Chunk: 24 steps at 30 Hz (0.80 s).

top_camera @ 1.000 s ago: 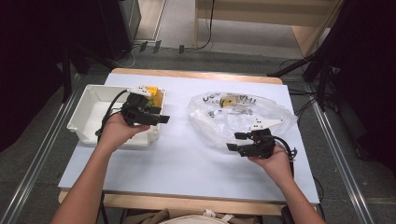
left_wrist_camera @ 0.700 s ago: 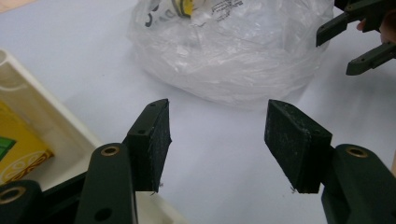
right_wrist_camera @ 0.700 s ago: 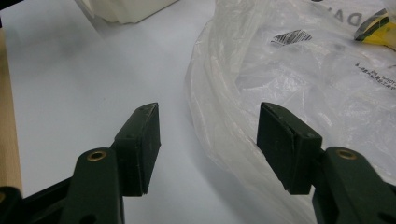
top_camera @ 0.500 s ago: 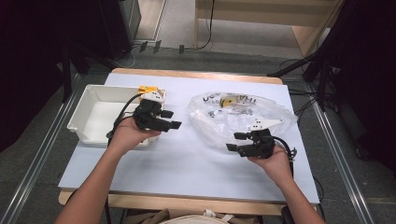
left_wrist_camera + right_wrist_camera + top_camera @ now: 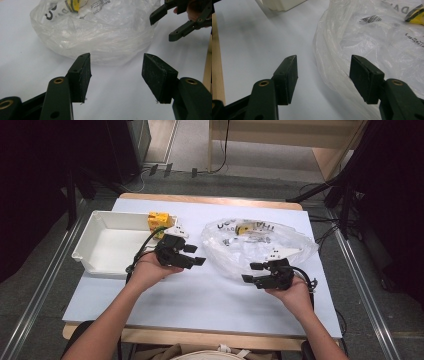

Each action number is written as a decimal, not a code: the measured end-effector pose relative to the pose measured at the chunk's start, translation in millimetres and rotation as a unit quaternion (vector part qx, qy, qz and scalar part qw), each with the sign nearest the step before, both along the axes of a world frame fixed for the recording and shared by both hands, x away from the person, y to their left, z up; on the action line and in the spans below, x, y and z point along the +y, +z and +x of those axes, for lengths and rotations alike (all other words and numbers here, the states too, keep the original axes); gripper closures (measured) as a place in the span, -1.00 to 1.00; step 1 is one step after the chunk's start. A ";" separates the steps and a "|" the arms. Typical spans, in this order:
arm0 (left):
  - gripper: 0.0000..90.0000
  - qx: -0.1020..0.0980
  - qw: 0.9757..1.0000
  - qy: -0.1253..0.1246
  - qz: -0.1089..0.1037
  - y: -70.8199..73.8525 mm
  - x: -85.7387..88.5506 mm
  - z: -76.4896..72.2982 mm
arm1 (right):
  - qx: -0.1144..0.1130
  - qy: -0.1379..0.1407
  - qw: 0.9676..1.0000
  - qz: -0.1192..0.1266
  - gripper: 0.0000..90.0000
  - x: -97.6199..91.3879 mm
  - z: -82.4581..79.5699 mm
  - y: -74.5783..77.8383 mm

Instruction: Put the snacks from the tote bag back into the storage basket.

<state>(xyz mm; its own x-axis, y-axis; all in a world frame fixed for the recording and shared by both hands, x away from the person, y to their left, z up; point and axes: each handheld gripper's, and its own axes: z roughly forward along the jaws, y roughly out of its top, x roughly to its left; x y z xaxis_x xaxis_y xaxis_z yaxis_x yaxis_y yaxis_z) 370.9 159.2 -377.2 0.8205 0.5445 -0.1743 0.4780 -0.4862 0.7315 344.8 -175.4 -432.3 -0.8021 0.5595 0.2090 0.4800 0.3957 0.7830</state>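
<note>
A crumpled clear plastic bag (image 5: 260, 247) with black print and a yellow item inside lies on the right half of the white table. My left gripper (image 5: 195, 255) hovers open just left of it. In the left gripper view, its jaws (image 5: 116, 72) stand wide apart, aimed at the bag (image 5: 100, 32) a little ahead, with nothing between them. My right gripper (image 5: 251, 272) is open at the bag's near edge. In the right gripper view, the bag's folded rim (image 5: 332, 57) lies ahead between its spread jaws (image 5: 323, 75), and the pads do not press on it.
A white tray (image 5: 82, 252) stands at the left of the table, its corner (image 5: 282, 3) in the right gripper view. A yellow box (image 5: 157, 220) and a small white piece (image 5: 178, 231) sit at the tray's far right corner. The right gripper (image 5: 180, 22) appears far off in the left gripper view.
My left gripper has moved right, from over the tray's right edge to the table beside the bag. The right gripper and the bag have stayed put.
</note>
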 end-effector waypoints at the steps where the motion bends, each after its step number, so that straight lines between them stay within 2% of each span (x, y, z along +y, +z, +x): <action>1: -0.09 0.001 1.000 -0.004 0.000 -1.1 -1.8 -0.5 | 0.000 0.000 1.000 -0.001 -0.09 0.0 0.1 -0.1; 3: -0.10 0.002 1.000 -0.008 0.012 -2.8 -5.6 -1.6 | 0.000 0.001 1.000 -0.001 -0.09 0.0 0.0 -0.1; 9: -0.10 0.005 1.000 -0.021 0.016 -9.3 -14.0 -5.0 | 0.002 0.001 1.000 -0.001 -0.09 0.5 -0.2 -0.3; 11: -0.10 0.000 0.999 -0.024 0.021 -10.9 -16.2 -6.4 | 0.003 0.001 1.000 -0.002 -0.09 0.4 -0.2 -0.4; 13: -0.10 -0.001 0.999 -0.024 0.021 -11.5 -17.1 -6.6 | 0.002 0.001 1.000 -0.002 -0.09 0.4 -0.2 -0.3; 14: -0.10 0.000 1.000 -0.022 0.014 -13.3 -18.3 -7.4 | 0.003 0.001 1.000 -0.002 -0.09 0.5 -0.2 -0.4; 17: -0.10 -0.003 0.999 -0.028 0.023 -16.3 -21.3 -9.3 | 0.004 0.002 1.000 -0.005 -0.09 0.7 -0.1 -0.8; 24: -0.10 0.002 0.999 -0.040 0.027 -22.5 -28.3 -11.6 | 0.005 0.004 1.000 -0.006 -0.09 1.4 -0.3 -1.1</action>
<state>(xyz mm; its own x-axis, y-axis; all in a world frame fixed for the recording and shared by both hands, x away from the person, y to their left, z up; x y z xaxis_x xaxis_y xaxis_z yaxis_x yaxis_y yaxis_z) 359.3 130.9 -399.6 0.8609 0.4863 -0.1494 0.4388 -0.5612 0.7018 344.6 -174.0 -433.5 -0.8048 0.5548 0.2111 0.4848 0.4091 0.7731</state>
